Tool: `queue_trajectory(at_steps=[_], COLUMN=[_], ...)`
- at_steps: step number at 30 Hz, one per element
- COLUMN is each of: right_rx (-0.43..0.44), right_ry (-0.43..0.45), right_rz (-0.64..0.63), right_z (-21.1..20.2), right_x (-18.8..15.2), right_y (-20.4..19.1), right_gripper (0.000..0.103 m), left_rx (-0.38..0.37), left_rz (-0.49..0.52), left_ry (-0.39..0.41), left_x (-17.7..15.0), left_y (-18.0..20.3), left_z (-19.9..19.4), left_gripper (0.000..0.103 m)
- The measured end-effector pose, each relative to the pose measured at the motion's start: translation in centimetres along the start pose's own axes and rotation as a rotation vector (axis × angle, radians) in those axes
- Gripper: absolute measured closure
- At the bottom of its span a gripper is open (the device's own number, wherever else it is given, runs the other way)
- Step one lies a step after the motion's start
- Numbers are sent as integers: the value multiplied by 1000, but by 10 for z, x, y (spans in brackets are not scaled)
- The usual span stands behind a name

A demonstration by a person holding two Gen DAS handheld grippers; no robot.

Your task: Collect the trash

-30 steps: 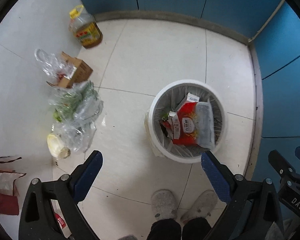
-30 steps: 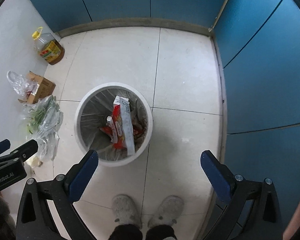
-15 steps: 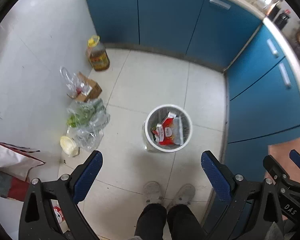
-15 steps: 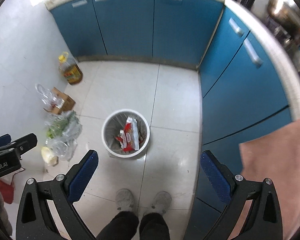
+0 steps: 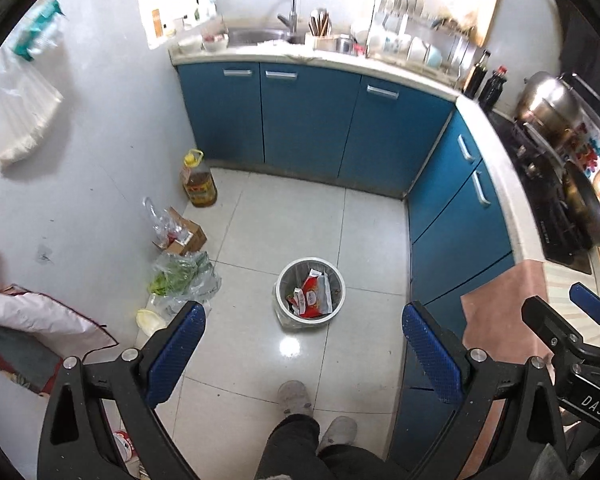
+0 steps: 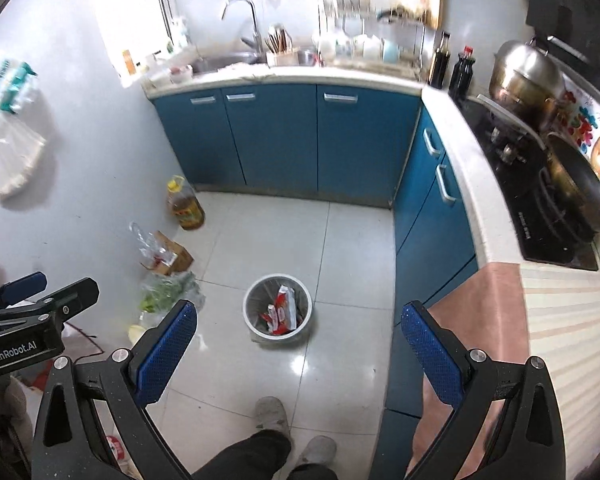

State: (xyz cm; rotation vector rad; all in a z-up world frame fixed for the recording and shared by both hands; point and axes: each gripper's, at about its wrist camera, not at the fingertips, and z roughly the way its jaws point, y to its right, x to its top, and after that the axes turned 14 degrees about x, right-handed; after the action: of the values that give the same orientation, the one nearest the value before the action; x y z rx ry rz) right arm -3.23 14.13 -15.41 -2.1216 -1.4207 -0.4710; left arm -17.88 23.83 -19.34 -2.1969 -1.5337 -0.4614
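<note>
The left gripper point(image 5: 303, 344) and the right gripper point(image 6: 299, 344) are both held high over the floor, with jaws wide apart and nothing in them. The trash bin point(image 5: 311, 291) stands on the tiles by the blue cabinets point(image 5: 308, 120), with red wrappers point(image 5: 314, 298) inside. It looks like the person is standing up so they can look around for more trash.

"DAS" on right claw point(image 5: 588, 360) body, "GenRobot.AI" on left claw point(image 6: 32, 320) body — trash wrappers' print seemingly illegible.
</note>
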Motion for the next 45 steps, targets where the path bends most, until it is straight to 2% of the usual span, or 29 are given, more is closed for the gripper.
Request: queue_trajectory(at_steps=[3,9,15,19,25,35,45], right_rx=[28,108,167,193,202,217,223], right_ry=[15,37,47,25,18,32,12], right_rz=[-2,-12,-21,-20,-11,-9,0], right_z=[-34,-89,-126,-136,-147,-150,-142], right_x=[-12,-33,-44,-49,-51,-45,-40], right_y=[0,0,-7,-12,-19,-26,-20], right_gripper=[0,0,0,0,0,0,0], left_rx=[11,33,-7,-63,-103,-108,-114], left_rz=[-26,-73,-68,-76,-60,-65,-61], left_ry=[36,56,52,50,58,84,50], left_x=[-13,-30,-45,-49,-47,-43,-45], left_y=[-4,-9,-10,-19,-26,-30,-25], left_z=[-39,-87,-116,-127,-135,-139,-131], left_gripper=[2,2,2,2,0,0,0])
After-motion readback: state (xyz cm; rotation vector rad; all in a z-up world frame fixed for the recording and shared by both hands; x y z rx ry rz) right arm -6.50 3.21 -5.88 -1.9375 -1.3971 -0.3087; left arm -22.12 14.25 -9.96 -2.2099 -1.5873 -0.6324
